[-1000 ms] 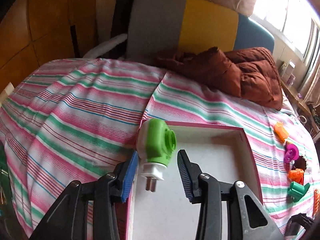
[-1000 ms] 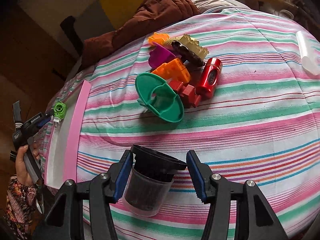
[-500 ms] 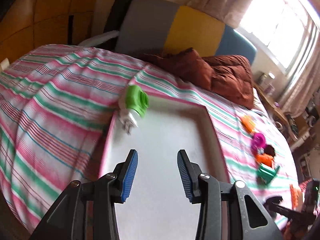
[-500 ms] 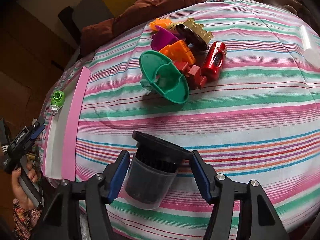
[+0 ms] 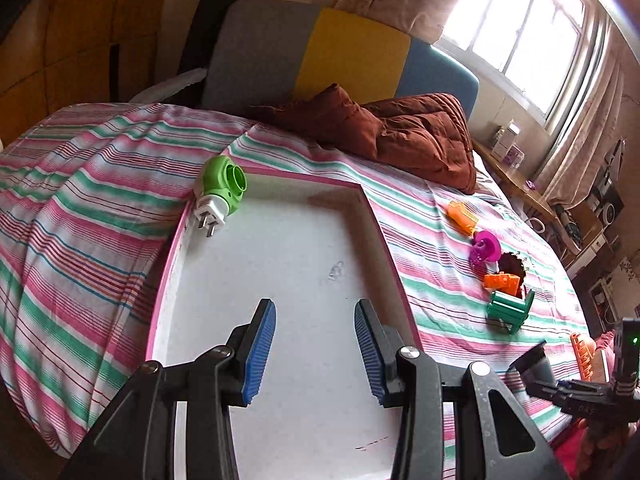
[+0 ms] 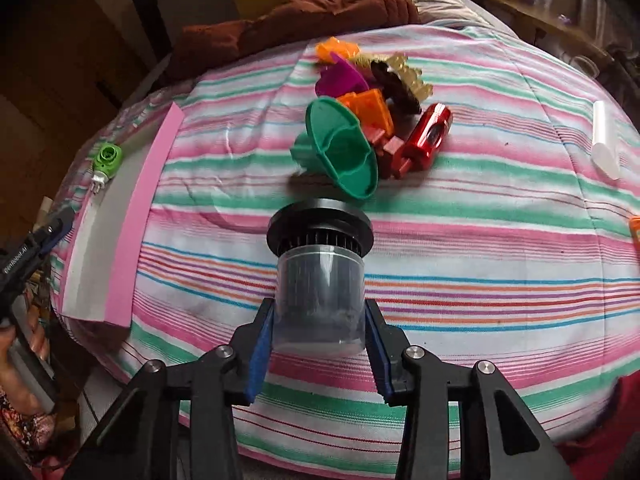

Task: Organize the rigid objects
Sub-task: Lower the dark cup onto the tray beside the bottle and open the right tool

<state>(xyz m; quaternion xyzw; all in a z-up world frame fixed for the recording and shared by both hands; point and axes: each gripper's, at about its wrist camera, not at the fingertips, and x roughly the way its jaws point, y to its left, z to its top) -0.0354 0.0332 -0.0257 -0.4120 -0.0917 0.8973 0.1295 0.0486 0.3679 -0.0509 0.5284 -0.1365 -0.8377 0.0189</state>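
Observation:
A white tray with a pink rim [image 5: 376, 216] lies on the striped bed. A green plug-in device [image 5: 222, 186] rests in its far left corner. My left gripper [image 5: 316, 348] hovers open over the tray's near part with nothing between its fingers. In the right wrist view, my right gripper [image 6: 320, 336] is closing and its blue pads press both sides of a clear canister with a black ribbed cap [image 6: 320, 276]. Beyond the canister lies a pile of toys: a green funnel [image 6: 344, 152], orange and magenta pieces, and a red cylinder [image 6: 428, 138].
A brown quilt [image 5: 408, 132] is bunched at the head of the bed. A white tube [image 6: 604, 144] lies at the right side of the bed. The tray [image 6: 148, 208] sits at the left edge, with the left gripper [image 6: 48, 232] and a hand beside it.
My left gripper has drawn back from the green plug, which stays in the tray corner. The right jaws first widened, then came in against the canister.

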